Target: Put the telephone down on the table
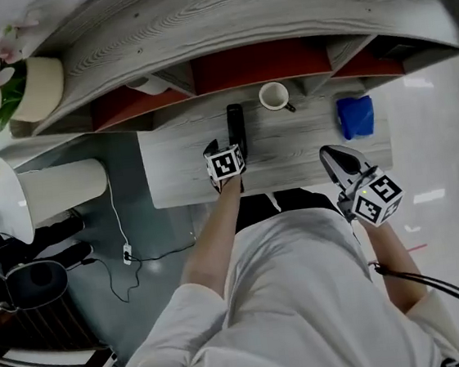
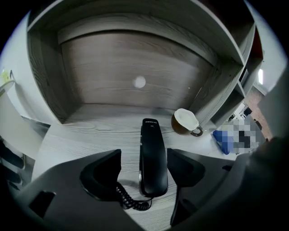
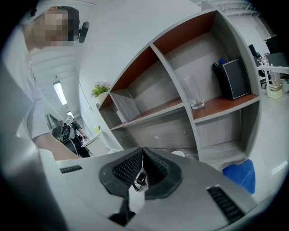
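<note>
The black telephone handset (image 1: 235, 120) lies flat on the grey wooden table (image 1: 180, 172), its length running away from me. In the left gripper view the handset (image 2: 152, 153) rests on the tabletop (image 2: 76, 135) with its coiled cord (image 2: 131, 202) curled at the near end. My left gripper (image 1: 227, 147) hovers just above the handset's near end, open. The jaws of this gripper (image 2: 144, 159) stand on either side of the handset with gaps, touching nothing. My right gripper (image 1: 327, 156) is at the table's front right, shut and empty. Its ribbed pads (image 3: 153, 169) meet.
A white-lined cup (image 1: 274, 96) stands just right of the handset's far end, cup (image 2: 185, 121). A blue cloth (image 1: 355, 116) lies at the table's right. Shelves rise behind the table, holding a glass (image 3: 194, 92) and a black box (image 3: 235, 76). A lamp (image 1: 25, 198) stands left.
</note>
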The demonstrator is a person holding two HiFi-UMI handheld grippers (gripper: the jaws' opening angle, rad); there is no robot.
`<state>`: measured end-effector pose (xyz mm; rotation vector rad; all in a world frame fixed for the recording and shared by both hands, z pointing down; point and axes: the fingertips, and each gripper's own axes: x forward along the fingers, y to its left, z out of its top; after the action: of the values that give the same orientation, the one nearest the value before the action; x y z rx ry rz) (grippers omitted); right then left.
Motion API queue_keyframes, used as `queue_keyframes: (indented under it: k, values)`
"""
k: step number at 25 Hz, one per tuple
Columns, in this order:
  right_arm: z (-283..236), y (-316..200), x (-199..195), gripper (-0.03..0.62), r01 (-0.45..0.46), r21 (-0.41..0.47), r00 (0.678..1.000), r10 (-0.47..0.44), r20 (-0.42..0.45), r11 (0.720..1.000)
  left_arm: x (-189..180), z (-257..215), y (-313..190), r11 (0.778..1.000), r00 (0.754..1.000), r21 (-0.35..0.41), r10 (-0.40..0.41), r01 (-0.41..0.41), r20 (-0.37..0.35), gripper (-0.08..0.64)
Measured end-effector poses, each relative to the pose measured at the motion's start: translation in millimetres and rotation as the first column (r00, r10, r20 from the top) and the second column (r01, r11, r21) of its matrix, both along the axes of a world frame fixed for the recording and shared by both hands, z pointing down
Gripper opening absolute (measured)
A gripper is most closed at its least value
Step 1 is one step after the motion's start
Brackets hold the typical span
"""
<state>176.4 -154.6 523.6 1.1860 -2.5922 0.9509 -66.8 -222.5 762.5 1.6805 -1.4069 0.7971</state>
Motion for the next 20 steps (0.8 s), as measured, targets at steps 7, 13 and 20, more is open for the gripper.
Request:
queue_keyframes:
  k: [7,13,20]
  values:
    - [-4.0,6.6,-16.1,0.017,0.062,0.018,0.998,-0.062,0.017,0.998,-38.1,-85.4,26.3,0.978,0.997,0.193,-0.077,0.081,-0.031,0.153]
    - [-13.3,25.7,-31.2,0.017,0.066,0.028,0.998,-0.066,0.009,0.997,-59.3,-154.4,64.2,0.951,0.991,0.296,-0.056,0.091,-0.125,0.009]
    - [-24.4,62.4,-55.4,0.017,-0.017,0.044,1.0,0.017,0.01,0.999,-67.5,-239.8,108.5,0.89,0.906,0.452,0.145,0.056,-0.397,0.008]
